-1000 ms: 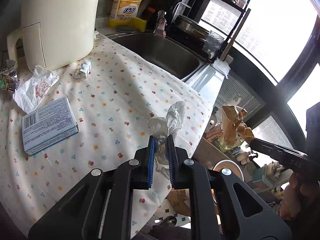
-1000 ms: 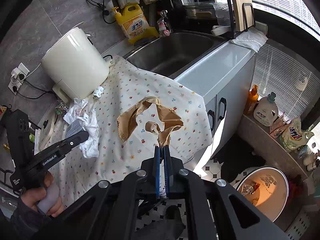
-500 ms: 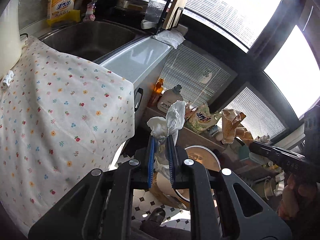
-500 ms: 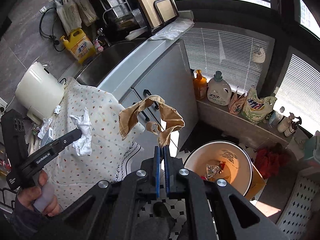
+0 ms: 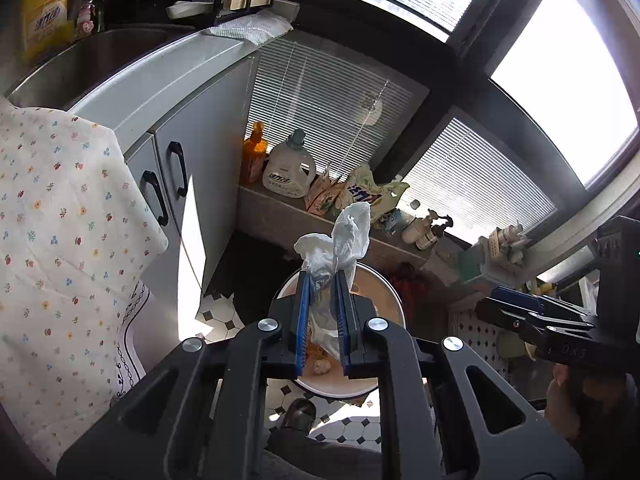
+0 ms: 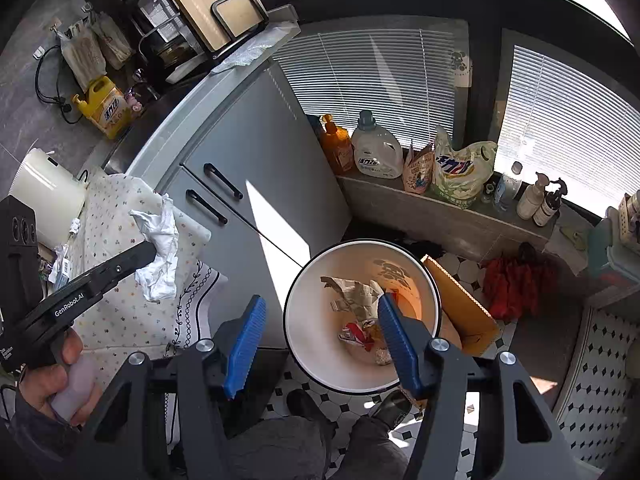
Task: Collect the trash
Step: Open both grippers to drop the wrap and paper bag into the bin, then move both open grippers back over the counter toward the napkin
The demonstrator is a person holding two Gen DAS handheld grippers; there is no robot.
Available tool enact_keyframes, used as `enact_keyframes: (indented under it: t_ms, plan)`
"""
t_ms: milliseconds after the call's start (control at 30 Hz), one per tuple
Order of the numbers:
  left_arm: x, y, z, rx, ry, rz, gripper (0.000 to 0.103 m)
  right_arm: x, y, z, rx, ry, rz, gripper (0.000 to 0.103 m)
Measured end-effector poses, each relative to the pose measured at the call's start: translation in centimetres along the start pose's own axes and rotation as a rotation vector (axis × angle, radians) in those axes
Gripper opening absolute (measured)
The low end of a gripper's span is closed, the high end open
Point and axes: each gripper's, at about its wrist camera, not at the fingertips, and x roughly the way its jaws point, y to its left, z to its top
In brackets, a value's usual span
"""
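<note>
My left gripper (image 5: 322, 276) is shut on a crumpled white tissue (image 5: 340, 236), which sticks up past the blue pads. It hangs above the near edge of a round white trash bin (image 5: 394, 296) on the floor. In the right wrist view the same tissue (image 6: 160, 248) dangles from the left gripper (image 6: 148, 250) in front of the flowered cloth. My right gripper (image 6: 322, 300) is above the bin (image 6: 304, 280), its jaws opening with nothing between them. Crumpled brownish paper (image 6: 352, 296) and small wrappers lie inside the bin. The right gripper (image 5: 500, 300) also shows in the left wrist view.
A grey cabinet (image 6: 256, 152) with black handles stands left of the bin. A flowered cloth (image 5: 60, 220) hangs over the counter edge. Detergent bottles (image 6: 376, 152) line a low ledge. Cardboard (image 6: 460, 300) and a red cloth (image 6: 508, 280) lie right of the bin. The person's shoes (image 6: 392, 408) rest on the tiled floor.
Both grippers swung away from the counter to above the floor bin. The right jaws opened and the brown paper left them. The left gripper still holds the tissue.
</note>
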Motion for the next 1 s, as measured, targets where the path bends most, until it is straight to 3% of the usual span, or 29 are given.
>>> enact_keyframes:
  t_ms: [533,567,700,733,1000]
  plan:
    - [6.8,-6.0,-0.6,0.07,0.126,-0.094,0.015,-3.2,-7.5,-1.4,0.132,-0.042,-0.087,0.058]
    - [7.2,-6.2,-0.6,0.07,0.137,-0.106,0.017,-3.3,-7.7,-1.4,0.136,-0.043,-0.091,0.058]
    - [7.3,-7.0,-0.5,0.072,0.127,-0.131,0.066,-3.5,-8.1,-1.6,0.148,-0.046,-0.099,0.058]
    - [7.0,-7.0,-0.5,0.075,0.114,-0.133,0.072,-3.6,-8.1,-1.6,0.148,-0.046,-0.098,0.058]
    - [4.8,-4.4,0.1,0.038,0.079,-0.09,0.079,-2.8,-5.6,-1.0,0.107,-0.044,-0.062,0.059]
